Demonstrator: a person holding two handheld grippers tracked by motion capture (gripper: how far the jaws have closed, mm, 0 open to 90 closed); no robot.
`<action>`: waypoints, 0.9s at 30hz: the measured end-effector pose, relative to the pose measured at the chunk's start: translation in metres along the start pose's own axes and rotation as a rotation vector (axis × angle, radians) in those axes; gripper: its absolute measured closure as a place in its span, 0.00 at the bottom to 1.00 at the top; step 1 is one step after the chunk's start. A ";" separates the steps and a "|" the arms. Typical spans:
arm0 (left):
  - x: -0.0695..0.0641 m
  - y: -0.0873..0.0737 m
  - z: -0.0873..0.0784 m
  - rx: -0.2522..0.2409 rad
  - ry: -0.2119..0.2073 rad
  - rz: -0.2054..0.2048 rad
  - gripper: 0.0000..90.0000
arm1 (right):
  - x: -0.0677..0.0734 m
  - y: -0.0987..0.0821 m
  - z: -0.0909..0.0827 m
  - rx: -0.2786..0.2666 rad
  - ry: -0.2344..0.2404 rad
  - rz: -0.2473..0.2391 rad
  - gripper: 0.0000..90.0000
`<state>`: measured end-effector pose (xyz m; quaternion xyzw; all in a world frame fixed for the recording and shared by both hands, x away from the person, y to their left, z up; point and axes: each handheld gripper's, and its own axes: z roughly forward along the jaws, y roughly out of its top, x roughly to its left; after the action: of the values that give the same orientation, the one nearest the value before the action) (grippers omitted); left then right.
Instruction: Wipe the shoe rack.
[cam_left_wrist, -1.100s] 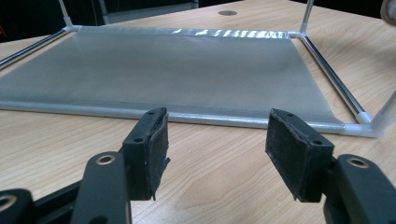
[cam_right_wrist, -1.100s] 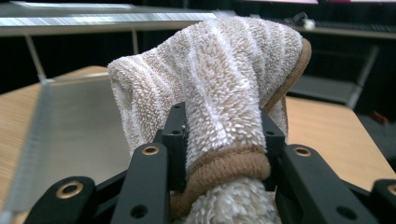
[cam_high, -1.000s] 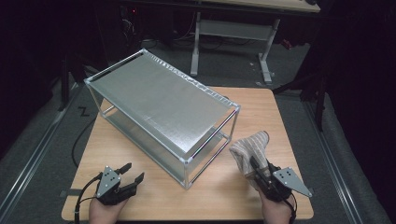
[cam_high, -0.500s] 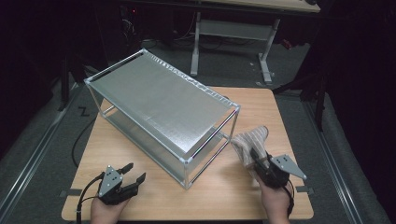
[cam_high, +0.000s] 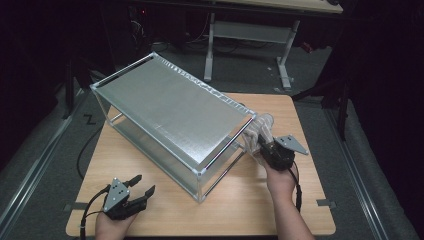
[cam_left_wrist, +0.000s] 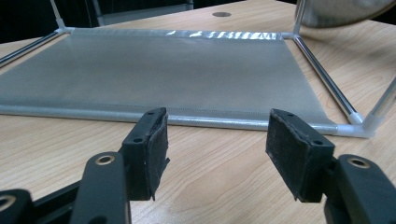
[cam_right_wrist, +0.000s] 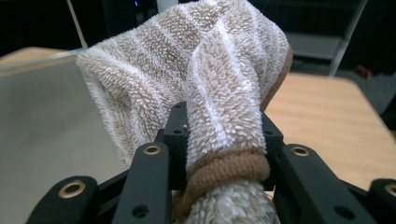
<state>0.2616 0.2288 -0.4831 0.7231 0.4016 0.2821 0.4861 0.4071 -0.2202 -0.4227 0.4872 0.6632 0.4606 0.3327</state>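
The right claw (cam_high: 265, 145) grips a towel (cam_right_wrist: 205, 93) at the rack's (cam_high: 170, 110) open end, jaws just tightened; slide it in level. The left claw (cam_left_wrist: 217, 140) rests open, empty, on the desk (cam_high: 250, 210).

wooden table (cam_high: 165, 210), desk legs (cam_high: 285, 65) – bkgd

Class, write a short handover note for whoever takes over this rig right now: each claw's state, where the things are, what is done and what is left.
Left claw: open, nothing between its pads, resting on the table near its front left corner, facing the rack's lower shelf.
Right claw: shut on the towel, a rolled beige-and-white one; its jaws have just been closing a little on it. It holds the towel at the right end of the rack.
Done: towel picked up and brought to the rack.
Left: probably set the towel on a shelf and release; neither shelf holds anything yet.
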 end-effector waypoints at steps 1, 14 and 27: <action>0.000 0.000 0.000 -0.001 0.000 -0.001 0.43 | -0.001 -0.005 0.003 0.017 -0.005 0.001 0.74; -0.002 0.000 0.001 -0.002 -0.003 0.002 0.43 | 0.005 -0.051 0.020 0.182 -0.014 -0.047 0.74; -0.002 0.000 0.001 -0.003 -0.003 0.001 0.43 | 0.010 -0.064 0.022 0.227 -0.013 -0.056 0.75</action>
<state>0.2612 0.2264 -0.4832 0.7231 0.4001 0.2816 0.4876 0.4022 -0.2112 -0.4901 0.5060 0.7222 0.3699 0.2925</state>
